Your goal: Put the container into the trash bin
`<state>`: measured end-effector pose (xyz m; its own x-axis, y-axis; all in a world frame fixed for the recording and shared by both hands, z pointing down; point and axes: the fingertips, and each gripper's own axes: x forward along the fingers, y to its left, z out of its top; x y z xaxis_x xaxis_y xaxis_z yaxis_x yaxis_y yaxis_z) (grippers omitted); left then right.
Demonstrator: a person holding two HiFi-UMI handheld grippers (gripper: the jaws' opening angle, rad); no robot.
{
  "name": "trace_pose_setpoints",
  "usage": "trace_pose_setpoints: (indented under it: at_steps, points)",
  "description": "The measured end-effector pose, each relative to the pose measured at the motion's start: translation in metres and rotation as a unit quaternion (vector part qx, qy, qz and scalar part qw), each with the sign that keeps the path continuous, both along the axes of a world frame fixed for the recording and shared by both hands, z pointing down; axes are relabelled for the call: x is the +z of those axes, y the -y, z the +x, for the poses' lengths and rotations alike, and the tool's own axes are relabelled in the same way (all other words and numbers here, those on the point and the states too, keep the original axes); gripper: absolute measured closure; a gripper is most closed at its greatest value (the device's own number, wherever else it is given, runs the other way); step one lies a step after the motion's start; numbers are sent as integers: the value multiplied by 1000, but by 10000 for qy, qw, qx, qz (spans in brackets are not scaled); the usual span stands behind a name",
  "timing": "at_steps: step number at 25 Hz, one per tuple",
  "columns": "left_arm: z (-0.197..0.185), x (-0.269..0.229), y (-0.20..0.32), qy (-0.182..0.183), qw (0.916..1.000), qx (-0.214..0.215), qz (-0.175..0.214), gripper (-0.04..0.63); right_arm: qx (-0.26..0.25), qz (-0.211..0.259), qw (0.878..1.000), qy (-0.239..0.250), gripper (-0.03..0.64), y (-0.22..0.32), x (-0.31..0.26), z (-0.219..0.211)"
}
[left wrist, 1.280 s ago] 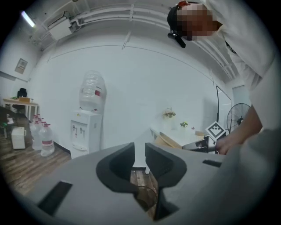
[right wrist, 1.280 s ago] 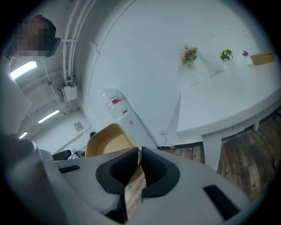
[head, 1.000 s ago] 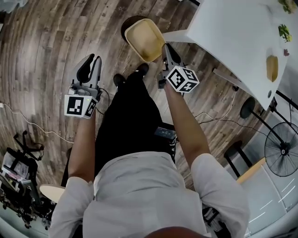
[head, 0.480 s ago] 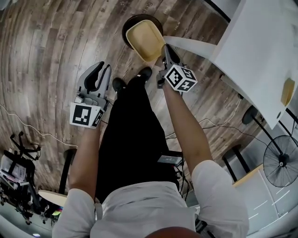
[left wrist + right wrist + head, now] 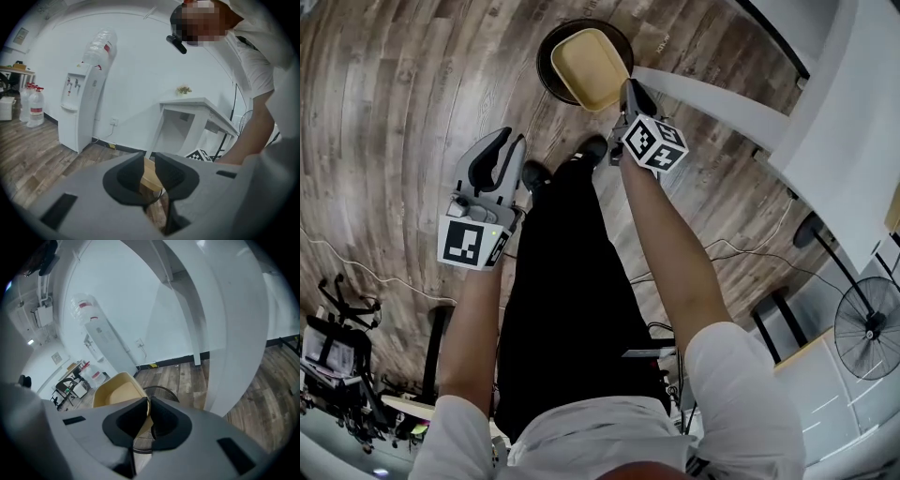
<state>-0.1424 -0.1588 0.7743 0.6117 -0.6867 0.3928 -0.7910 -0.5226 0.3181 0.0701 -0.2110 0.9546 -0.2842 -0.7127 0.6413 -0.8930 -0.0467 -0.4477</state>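
The tan, shallow container (image 5: 586, 61) hangs tilted over the mouth of the round black trash bin (image 5: 546, 52) on the wood floor. My right gripper (image 5: 628, 86) is shut on the container's near rim. In the right gripper view the container (image 5: 117, 390) fills the space just past the right gripper (image 5: 149, 404), with the bin's rim (image 5: 164, 391) below it. My left gripper (image 5: 512, 137) hovers to the left of the bin and holds nothing. Its jaws stand a narrow gap apart, and through the left gripper (image 5: 150, 159) I see a strip of the container (image 5: 149, 178).
A white table (image 5: 862, 141) stands at the right, one leg (image 5: 712, 89) next to the bin. The person's black shoes (image 5: 586, 145) are just short of the bin. A water dispenser (image 5: 82, 108) stands by the wall. A floor fan (image 5: 867, 323) and cables lie at the right.
Both grippers have come down toward the floor. The container has moved with the right gripper from the bin's edge to over its mouth.
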Motion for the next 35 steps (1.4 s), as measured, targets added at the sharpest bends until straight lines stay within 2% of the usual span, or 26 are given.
trace_pose_setpoints:
  at_steps: [8,13,16,17,18,19,23,26,29,32,35]
  points:
    - [1,40,-10,27,9997,137,-194,518,-10,-59,9996,-258,572,-11,57,8]
    - [0,52,-17,26,9995,175,-277,518,65,29,9997,-249,571,-11,66,6]
    - [3,50,-17,6,9994,186,-282,518,175,171,9997,-81,569,-6,62,3]
    - [4,49,-16,-2,9995,191,-270,518,246,203,9995,-10,561,-5,61,3]
    - [4,47,-14,-12,9995,194,-245,518,327,192,9993,37,504,-4,61,4]
    - [4,45,-11,-22,9996,191,-209,518,403,143,9991,52,482,-4,62,4]
    - [3,30,-5,-53,9998,155,-75,518,364,-9,9993,31,480,-13,53,-1]
    - [5,7,-5,-52,9998,175,29,518,61,101,9999,56,471,-20,23,-11]
    - [4,-29,-4,-64,9995,217,240,518,-310,401,9987,61,471,-22,-30,-26]
    - [0,-76,-3,-53,9983,259,510,518,-784,917,9927,14,471,-18,-108,-47]
    - [-8,-129,-7,-63,9972,215,708,518,-1206,1498,9813,-25,471,-21,-200,-66]
